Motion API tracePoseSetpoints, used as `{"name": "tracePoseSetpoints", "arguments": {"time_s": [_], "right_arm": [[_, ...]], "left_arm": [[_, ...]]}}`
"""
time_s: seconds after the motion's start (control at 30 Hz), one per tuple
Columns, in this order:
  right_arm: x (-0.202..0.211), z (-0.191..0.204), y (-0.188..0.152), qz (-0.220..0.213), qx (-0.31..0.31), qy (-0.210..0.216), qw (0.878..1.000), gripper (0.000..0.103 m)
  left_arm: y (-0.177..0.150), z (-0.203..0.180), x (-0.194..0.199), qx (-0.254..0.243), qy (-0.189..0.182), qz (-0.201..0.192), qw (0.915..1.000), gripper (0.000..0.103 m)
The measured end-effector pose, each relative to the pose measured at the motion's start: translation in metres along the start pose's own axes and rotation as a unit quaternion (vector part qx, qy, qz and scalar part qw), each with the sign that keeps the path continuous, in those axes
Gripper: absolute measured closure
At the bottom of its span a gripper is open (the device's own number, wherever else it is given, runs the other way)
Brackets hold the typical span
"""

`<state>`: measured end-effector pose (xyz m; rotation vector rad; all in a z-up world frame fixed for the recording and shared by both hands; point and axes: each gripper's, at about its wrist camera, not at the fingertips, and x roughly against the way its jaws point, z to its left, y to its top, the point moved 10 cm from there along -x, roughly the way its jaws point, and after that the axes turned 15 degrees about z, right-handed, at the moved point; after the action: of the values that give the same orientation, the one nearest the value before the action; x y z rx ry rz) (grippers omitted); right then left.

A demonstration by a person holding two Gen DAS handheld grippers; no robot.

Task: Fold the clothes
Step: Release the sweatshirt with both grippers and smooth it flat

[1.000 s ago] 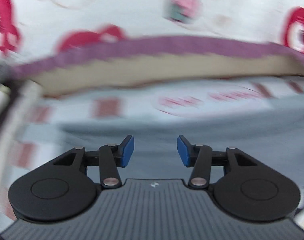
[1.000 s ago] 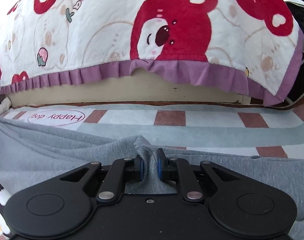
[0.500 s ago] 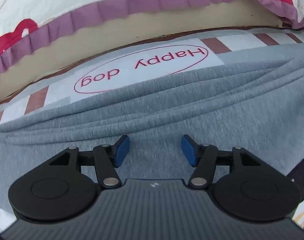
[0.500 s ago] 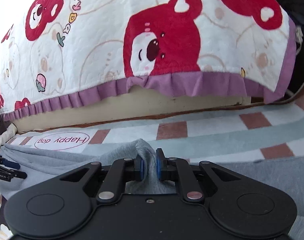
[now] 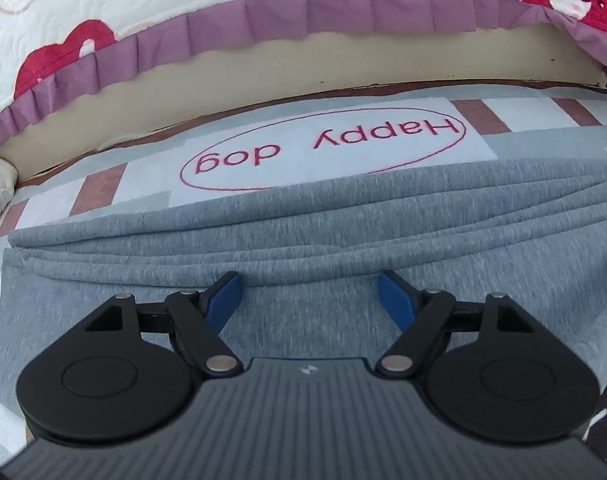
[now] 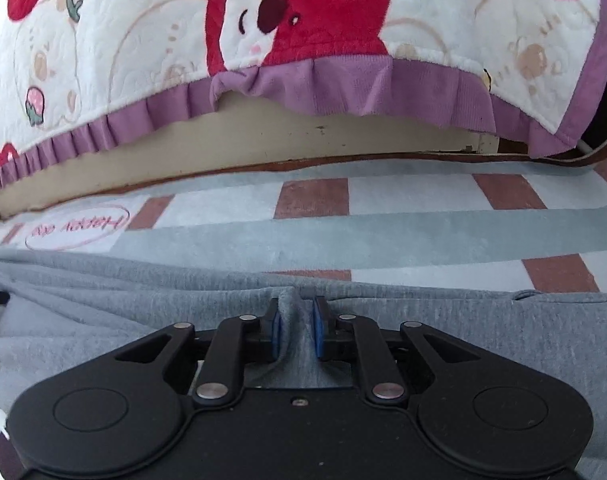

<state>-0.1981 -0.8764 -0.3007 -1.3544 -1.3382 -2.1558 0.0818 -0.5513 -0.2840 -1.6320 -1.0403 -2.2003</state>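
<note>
Grey jersey garment spread on the floor mat, both grippers over it, fold in hand.

Garment lies flat on the checked mat marked "Happy dog", near side of a bed draped with a bear-print quilt; several soft ridges run along the garment's far edge. Left gripper: jaws spread wide and opening, nothing between them, cloth lying beneath. Right gripper: jaws opening, a raised tuck of the fabric standing between the pads, which look to have come off it or nearly so. Judgement: cloth is light, limp and stretchy, not slippery, not fragile; it will sag and wrinkle if lifted at one point. Best taken at a hem or a corner, pinching a doubled edge, both sides together.
</note>
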Motion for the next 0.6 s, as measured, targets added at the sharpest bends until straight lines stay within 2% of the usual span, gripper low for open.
{"name": "tracePoseSetpoints", "arguments": {"time_s": [0.03,0.07,0.1,0.13,0.2,0.23,0.33,0.37,0.5,0.53,0.6], "right_arm": [[0.001,-0.002,0.0,0.002,0.005,-0.006,1.0,0.061],[0.004,-0.005,0.0,0.001,0.006,-0.013,1.0,0.053],[0.009,-0.009,0.001,0.0,0.004,-0.015,1.0,0.042],[0.015,-0.014,0.0,0.0,-0.008,-0.001,1.0,0.039],[0.028,-0.024,-0.004,0.004,-0.048,0.043,0.998,0.036],[0.034,-0.028,-0.007,0.008,-0.076,0.069,0.995,0.035],[0.041,-0.04,-0.017,0.023,-0.167,0.131,0.977,0.035],[0.042,-0.041,-0.02,0.027,-0.186,0.134,0.973,0.035],[0.044,-0.033,-0.026,0.034,-0.209,0.091,0.973,0.034],[0.046,-0.029,-0.027,0.029,-0.216,0.088,0.972,0.033],[0.051,-0.024,-0.032,0.017,-0.24,0.093,0.966,0.033]], "left_arm": [[0.001,-0.001,-0.001,-0.009,0.002,-0.001,1.0,0.03],[0.003,-0.004,-0.001,-0.02,0.002,-0.001,0.9998,0.034],[0.005,-0.007,0.0,-0.033,0.001,-0.002,0.9994,0.043],[0.006,-0.012,0.0,-0.047,0.0,-0.002,0.9989,0.054],[0.008,-0.022,0.003,-0.072,0.004,-0.003,0.9974,0.067],[0.008,-0.025,0.004,-0.082,0.009,-0.006,0.9966,0.068],[0.007,-0.035,0.01,-0.103,0.006,-0.014,0.9946,0.067],[0.007,-0.041,0.014,-0.113,-0.007,-0.018,0.9934,0.066],[0.005,-0.078,0.039,-0.174,-0.083,-0.043,0.9804,0.052],[0.005,-0.089,0.044,-0.192,-0.094,-0.05,0.9757,0.047],[0.004,-0.115,0.049,-0.23,-0.107,-0.06,0.9653,0.045]]}}
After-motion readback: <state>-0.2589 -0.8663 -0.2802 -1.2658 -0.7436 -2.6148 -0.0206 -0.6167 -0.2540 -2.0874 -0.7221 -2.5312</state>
